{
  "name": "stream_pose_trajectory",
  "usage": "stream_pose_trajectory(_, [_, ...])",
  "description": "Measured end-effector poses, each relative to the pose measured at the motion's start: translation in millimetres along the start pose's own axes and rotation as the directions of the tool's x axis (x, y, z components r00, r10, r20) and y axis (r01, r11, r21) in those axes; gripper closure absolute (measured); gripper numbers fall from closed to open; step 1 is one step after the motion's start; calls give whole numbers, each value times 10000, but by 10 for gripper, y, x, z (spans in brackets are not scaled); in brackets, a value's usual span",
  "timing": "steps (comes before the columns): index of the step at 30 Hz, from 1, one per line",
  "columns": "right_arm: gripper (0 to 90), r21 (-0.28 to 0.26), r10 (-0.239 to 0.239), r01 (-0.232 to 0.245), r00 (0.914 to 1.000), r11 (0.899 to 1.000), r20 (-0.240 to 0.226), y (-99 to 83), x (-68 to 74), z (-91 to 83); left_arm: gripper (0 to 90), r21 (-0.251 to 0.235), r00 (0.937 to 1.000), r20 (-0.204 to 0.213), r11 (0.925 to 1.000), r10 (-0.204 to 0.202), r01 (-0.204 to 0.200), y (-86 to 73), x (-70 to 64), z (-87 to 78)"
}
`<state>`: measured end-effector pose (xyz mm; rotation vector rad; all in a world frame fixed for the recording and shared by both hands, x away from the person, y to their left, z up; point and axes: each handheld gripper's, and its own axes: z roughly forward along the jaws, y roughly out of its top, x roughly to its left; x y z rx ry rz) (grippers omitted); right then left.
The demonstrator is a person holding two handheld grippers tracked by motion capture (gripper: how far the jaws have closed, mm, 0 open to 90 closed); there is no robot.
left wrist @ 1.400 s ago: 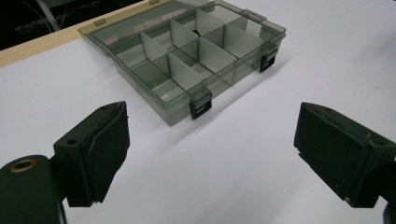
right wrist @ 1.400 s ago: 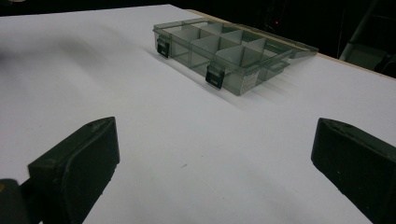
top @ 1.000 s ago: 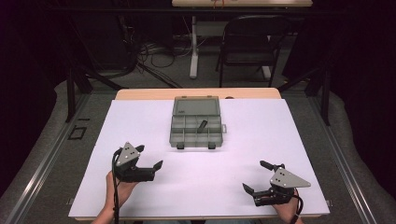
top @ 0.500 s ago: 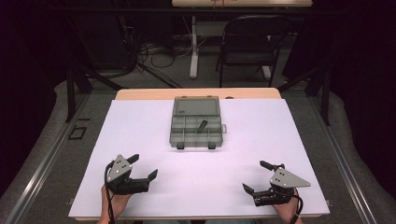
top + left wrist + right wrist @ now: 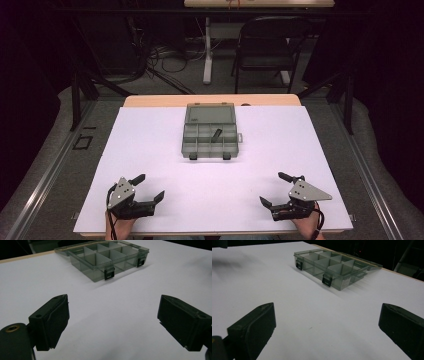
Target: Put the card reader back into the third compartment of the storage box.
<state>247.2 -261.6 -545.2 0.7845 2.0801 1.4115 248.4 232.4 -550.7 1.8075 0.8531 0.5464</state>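
Both jaws wide: left gripper (image 5: pixel 149 186); right gripper (image 5: pixel 273 189) | organizer box (image 5: pixel 210 137) open, well apart

A wide white sheet (image 5: pixel 320 150) is spread over a light wooden table (image 5: pixel 150 100), whose bare edge is seen along the far side. The table is set on a grey carpeted floor (image 5: pixel 60 150). Beyond it, a dark metal folding chair (image 5: pixel 265 47) is placed beside a pale upright table leg (image 5: pixel 207 50), and black cables (image 5: pixel 160 60) are tangled on the floor. The surroundings are kept dark; a second pale tabletop (image 5: pixel 260 3) is seen at the back.
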Motion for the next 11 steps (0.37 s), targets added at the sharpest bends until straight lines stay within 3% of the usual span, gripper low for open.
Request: stream_pose_trajectory(11, [0,51,-12,12,10000,10000,-40,-7,2,13,106,-40,9998,123,9999,123,-123,-37,-13,7])
